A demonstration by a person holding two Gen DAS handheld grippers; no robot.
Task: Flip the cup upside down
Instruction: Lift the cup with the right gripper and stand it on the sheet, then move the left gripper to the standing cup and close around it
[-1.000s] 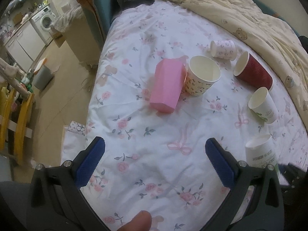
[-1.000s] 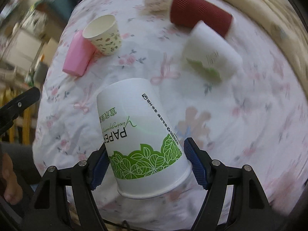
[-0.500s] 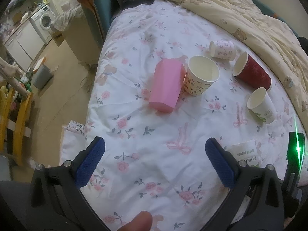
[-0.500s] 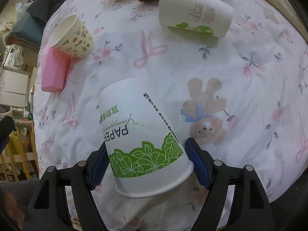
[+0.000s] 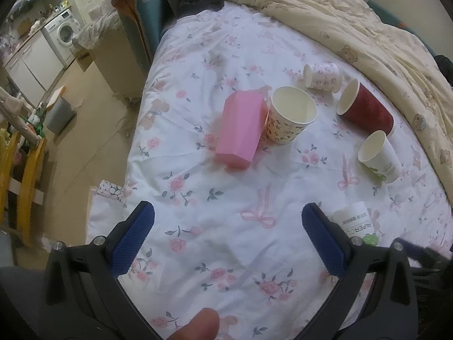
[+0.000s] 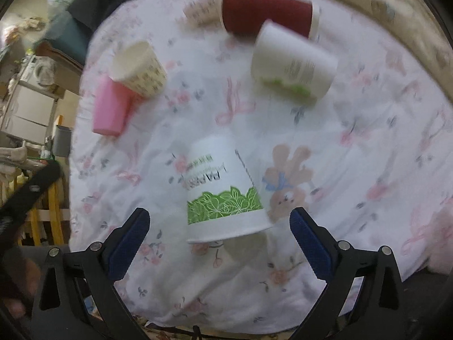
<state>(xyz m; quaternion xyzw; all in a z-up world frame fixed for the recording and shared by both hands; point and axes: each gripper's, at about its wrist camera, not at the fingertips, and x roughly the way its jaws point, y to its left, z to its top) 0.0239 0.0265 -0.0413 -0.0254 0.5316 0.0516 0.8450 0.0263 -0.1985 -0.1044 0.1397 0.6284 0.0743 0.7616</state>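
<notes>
On the floral bedsheet (image 6: 354,113) the white cup (image 6: 223,195) stands rim-down (green leaves lowest), free between the spread right gripper (image 6: 219,226); left gripper (image 5: 228,226) gapes empty

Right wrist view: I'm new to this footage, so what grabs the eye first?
A white paper cup with green leaves stands upside down on the floral bedsheet, between the open right gripper's blue pads, untouched. Farther back, a red cup lies on its side.
</notes>
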